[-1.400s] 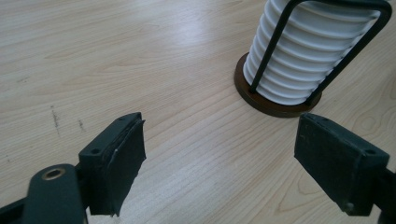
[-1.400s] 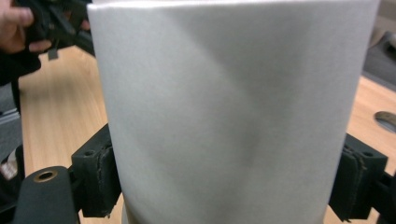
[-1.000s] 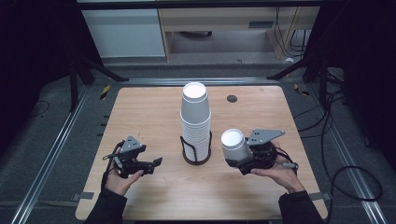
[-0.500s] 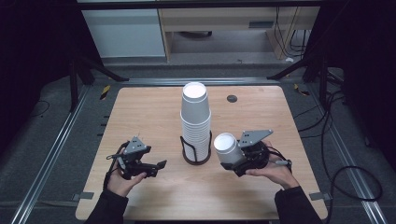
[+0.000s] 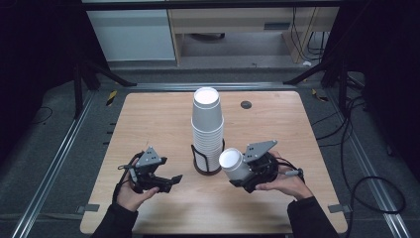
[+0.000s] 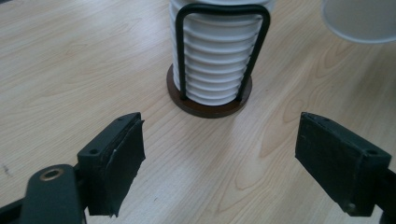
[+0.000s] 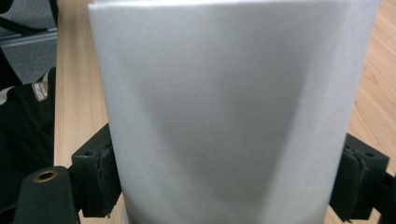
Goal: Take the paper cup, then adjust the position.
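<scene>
Wooden bench [image 5: 148, 124] is carrying the setup. My right fingers [image 5: 241, 173] are clamping a single white paper cup [image 5: 233, 163], tilted, just beside the cup stack [image 5: 207, 129] standing in its wire holder [image 5: 205, 161]. Since a second ago, this cup has been travelling from further right toward the stack; I am judging it is about to be set down or restacked. My left fingers [image 5: 166, 181] are standing open and empty, facing the holder. The cup's interior is staying hard to make out.

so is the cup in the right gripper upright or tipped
Tipped: in the high view the cup leans, its open mouth angled up toward the stack, clamped in the right gripper.
</scene>
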A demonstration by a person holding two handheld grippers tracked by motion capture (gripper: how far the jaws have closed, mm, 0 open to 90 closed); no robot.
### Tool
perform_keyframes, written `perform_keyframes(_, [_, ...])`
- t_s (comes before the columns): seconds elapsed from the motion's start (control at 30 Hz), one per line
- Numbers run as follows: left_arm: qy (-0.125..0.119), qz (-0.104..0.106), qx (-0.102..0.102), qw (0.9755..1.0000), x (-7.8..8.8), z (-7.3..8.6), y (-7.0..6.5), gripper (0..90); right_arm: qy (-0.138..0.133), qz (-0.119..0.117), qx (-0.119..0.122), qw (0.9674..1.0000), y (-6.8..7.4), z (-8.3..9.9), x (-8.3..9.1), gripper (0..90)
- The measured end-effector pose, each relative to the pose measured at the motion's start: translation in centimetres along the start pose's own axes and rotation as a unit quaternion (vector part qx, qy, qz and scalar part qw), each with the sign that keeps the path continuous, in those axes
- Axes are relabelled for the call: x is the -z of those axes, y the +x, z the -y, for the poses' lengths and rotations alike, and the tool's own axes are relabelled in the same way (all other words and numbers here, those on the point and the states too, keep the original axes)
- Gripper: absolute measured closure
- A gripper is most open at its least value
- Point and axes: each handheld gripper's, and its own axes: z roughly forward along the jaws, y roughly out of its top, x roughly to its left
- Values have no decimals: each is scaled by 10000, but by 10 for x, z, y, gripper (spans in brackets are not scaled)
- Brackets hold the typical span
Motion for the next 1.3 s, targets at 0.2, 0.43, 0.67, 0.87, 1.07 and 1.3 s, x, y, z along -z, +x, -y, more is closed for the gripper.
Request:
perform_keyframes(0.2, [21, 153, -90, 9998, -1, -3, -4, 149, 162, -65, 161, 9997, 3, -4, -5, 153])
perform_keyframes(0.43, [-11, 393, -225, 9990, -1, -9, -13, 145, 329, -212, 373, 9985, 9, -10, -10, 153])
perform_keyframes(0.67, [74, 546, -307, 9980, -8, -10, -18, 141, 402, -294, 405, 9979, 11, -11, -15, 153])
perform_keyframes(0.87, [26, 686, -402, 9968, -5, -13, -22, 139, 494, -351, 439, 9972, 12, -11, -20, 153])
perform_keyframes(1.07, [49, 784, -481, 9958, -7, -15, -25, 135, 536, -384, 512, 9965, 15, -13, -25, 152])
perform_keyframes(1.3, [80, 911, -574, 9941, -11, -18, -31, 129, 591, -417, 560, 9958, 17, -15, -30, 152])
